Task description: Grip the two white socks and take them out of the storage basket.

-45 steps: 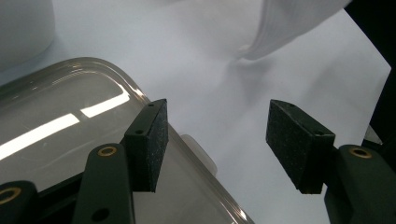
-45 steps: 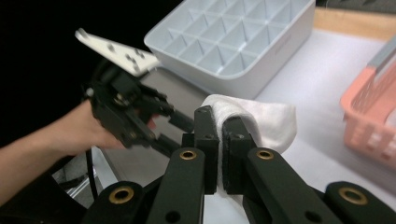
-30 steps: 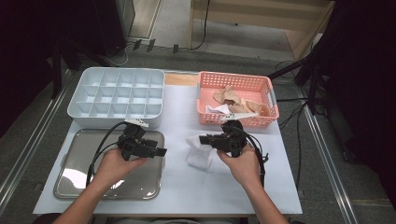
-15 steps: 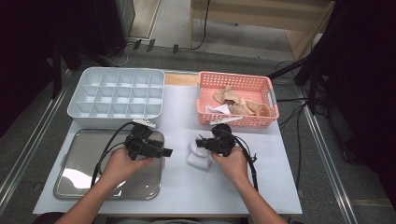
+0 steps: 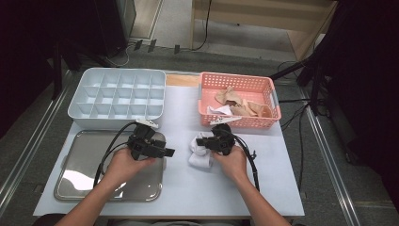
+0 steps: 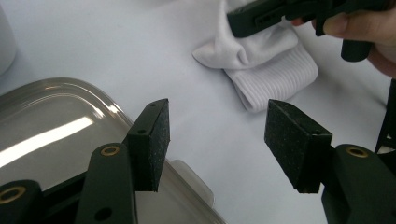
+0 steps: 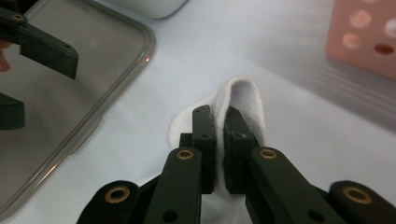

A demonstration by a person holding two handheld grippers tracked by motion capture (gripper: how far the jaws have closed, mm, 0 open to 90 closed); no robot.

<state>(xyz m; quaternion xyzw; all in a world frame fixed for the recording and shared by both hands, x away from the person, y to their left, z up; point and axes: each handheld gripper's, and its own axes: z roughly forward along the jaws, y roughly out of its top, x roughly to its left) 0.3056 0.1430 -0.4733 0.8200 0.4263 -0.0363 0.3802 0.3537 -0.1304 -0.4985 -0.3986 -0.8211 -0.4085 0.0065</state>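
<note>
Now lower than a second ago: right gripper [image 7: 219, 154] down at the table, jaws just eased a little yet clamped on a fold of the white sock [image 5: 200, 153], beside the steel tray [image 5: 80, 162]. Probably setting down or regripping. Left gripper [image 6: 217, 140] near, jaws apart, empty, sock well ahead.

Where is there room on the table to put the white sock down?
The metal tray is bare, and so is the table's near right corner, right of the white sock. The divided bin has empty cells. The pink basket is crowded with cloth.
</note>
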